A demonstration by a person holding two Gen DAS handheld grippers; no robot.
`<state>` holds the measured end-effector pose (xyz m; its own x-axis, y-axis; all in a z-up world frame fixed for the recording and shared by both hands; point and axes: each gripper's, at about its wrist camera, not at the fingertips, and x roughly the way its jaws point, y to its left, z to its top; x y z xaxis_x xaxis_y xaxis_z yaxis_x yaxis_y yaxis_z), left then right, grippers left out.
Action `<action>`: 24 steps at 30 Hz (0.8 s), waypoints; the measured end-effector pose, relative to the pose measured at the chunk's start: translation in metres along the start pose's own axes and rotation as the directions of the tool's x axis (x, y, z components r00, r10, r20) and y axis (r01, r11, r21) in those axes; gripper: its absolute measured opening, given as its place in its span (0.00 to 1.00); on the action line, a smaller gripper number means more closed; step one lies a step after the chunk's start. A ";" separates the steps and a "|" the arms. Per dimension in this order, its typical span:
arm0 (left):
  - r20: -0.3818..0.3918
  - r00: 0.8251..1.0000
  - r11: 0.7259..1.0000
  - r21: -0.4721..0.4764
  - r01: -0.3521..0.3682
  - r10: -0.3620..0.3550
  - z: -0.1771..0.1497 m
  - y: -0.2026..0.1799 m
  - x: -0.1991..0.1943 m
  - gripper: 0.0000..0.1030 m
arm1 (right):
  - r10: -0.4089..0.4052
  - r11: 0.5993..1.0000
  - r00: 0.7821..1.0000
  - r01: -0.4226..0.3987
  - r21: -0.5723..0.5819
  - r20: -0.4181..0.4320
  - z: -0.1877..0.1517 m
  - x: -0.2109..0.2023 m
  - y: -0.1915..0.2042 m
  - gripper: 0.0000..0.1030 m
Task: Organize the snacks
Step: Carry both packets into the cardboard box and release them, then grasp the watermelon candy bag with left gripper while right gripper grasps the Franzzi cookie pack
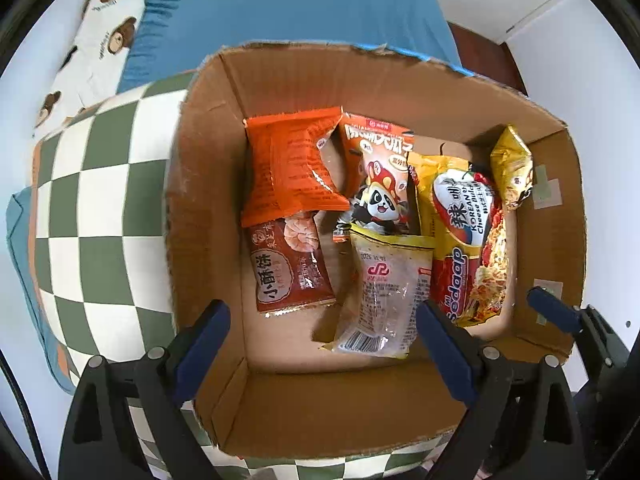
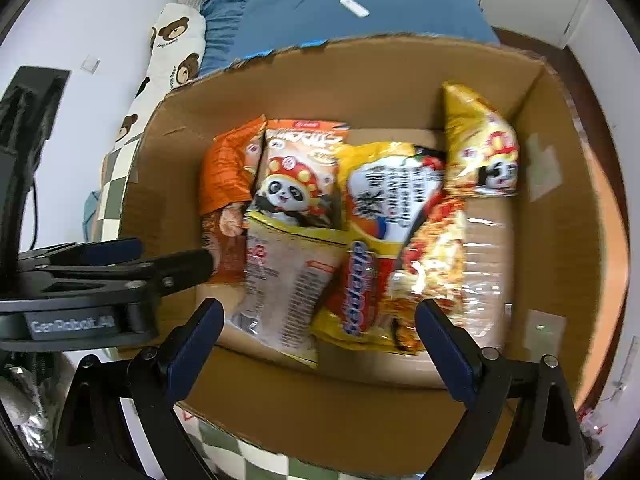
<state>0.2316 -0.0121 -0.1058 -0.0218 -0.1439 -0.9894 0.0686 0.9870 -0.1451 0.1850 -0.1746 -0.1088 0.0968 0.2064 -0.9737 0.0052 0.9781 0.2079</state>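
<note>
Cardboard box (image 1: 208,200) seen beneath both tongs: left tongs (image 1: 324,332) and right tongs (image 2: 320,336) spread wide, nothing held. "Sedaap" noodle packet (image 1: 468,248) inside box, "KOREAN" legible.

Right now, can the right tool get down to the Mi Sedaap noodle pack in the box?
Probably yes. The right tool hangs open above the open cardboard box, and the Mi Sedaap noodle pack lies on top with nothing covering it.

Both wrist views look steeply down, close over the open cardboard box (image 1: 400,392), left view from its left; snack packets shared.
</note>
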 end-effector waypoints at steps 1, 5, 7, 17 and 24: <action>0.024 1.000 1.000 0.003 -0.009 0.009 -0.005 -0.002 -0.004 0.92 | -0.015 1.000 1.000 0.015 -0.002 0.011 -0.002 -0.003 -0.002 0.95; 0.095 0.995 1.000 -0.004 -0.024 0.024 -0.022 -0.004 -0.019 0.92 | -0.059 0.998 0.997 0.059 0.001 0.050 -0.014 -0.023 -0.015 0.95; 0.141 0.990 1.000 -0.006 -0.031 0.031 -0.031 -0.003 -0.024 0.92 | -0.075 0.997 0.995 0.075 0.001 0.069 -0.021 -0.030 -0.019 0.95; 0.378 0.922 0.994 0.030 -0.107 0.087 -0.085 -0.022 -0.071 0.92 | -0.110 0.993 0.970 0.115 -0.009 0.215 -0.062 -0.076 -0.024 0.95; 0.498 0.861 0.988 0.045 -0.146 0.104 -0.123 -0.034 -0.103 0.92 | -0.120 0.990 0.932 0.137 -0.026 0.343 -0.093 -0.121 -0.017 0.95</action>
<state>0.1090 -0.0226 0.0021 0.4852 -0.0562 -0.8726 0.1163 0.9932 0.0006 0.0810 -0.2141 -0.0032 0.4307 0.0666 -0.9000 -0.0072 0.9975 0.0704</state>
